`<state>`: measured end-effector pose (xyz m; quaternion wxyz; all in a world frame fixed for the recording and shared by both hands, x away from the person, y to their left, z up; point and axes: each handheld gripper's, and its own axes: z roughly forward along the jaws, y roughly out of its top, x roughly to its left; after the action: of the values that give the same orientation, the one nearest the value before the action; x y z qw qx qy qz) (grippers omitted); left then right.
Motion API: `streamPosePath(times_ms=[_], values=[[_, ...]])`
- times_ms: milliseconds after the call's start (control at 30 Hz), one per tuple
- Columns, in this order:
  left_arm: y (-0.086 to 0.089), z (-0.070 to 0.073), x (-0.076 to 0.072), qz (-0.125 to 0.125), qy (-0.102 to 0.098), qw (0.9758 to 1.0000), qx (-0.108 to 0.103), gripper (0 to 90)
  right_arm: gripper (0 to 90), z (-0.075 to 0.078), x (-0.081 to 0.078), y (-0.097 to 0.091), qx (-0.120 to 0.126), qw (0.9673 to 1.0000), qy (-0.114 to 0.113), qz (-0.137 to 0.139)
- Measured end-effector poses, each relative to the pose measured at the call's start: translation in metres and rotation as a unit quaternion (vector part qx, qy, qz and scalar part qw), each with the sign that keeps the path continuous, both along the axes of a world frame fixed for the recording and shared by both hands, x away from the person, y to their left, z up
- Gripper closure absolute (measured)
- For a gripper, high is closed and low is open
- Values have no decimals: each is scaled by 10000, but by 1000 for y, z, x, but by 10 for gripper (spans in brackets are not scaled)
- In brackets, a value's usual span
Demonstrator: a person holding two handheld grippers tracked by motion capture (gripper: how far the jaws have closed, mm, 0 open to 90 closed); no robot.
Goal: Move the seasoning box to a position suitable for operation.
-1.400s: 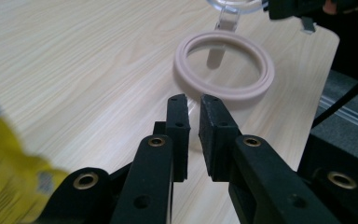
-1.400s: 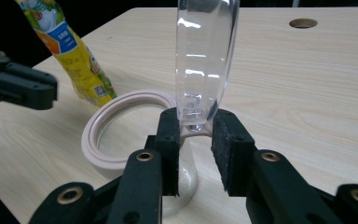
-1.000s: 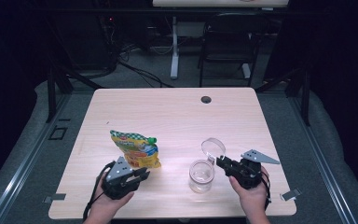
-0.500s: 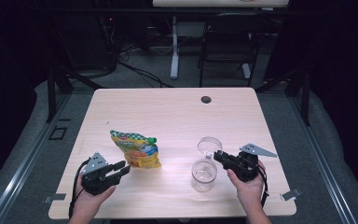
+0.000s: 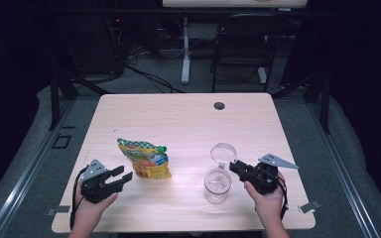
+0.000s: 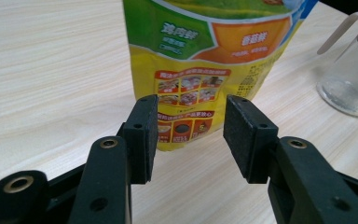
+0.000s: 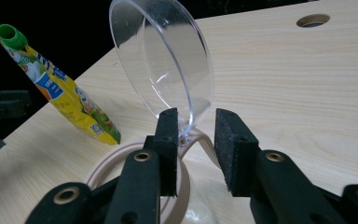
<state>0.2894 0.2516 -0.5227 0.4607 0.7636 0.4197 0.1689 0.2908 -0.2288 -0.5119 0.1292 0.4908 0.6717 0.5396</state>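
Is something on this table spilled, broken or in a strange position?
Nothing looks spilled or broken. The yellow pouch lies flat on the table, green cap on. The glass jar stands upright with its clear lid hinged open. Both grippers are open and hold nothing.

The only print I see is on the yellow pouch (image 6: pixel 205 60) lying on the counter (image 6: pixel 51 70). In the left gripper view it carries Chinese characters in white on a green panel and more on an orange panel beside it, too soft for me to read with certainty. Below sit small captioned picture tiles and fine print, all illegible. In the right gripper view I make out a small square code on the pouch (image 7: pixel 70 105), unreadable.
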Motion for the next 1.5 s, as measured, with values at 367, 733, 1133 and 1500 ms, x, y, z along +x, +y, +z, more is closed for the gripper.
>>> streamPosePath(times_ms=[367,733,1133,1500], values=[[7,2,27,-275,-151,9995,90,460,599,6,-28,-9,-246,9997,-78,-8],[5,-3,46,-752,93,9971,-90,390,571,5,-37,-14,-188,9997,-101,-113],[4,1,38,-862,-7,9961,-198,493,568,1,-36,-21,2,9997,-28,-242],[-10,5,18,-1070,23,9942,-83,671,567,-4,-32,-22,122,9996,58,-252]])
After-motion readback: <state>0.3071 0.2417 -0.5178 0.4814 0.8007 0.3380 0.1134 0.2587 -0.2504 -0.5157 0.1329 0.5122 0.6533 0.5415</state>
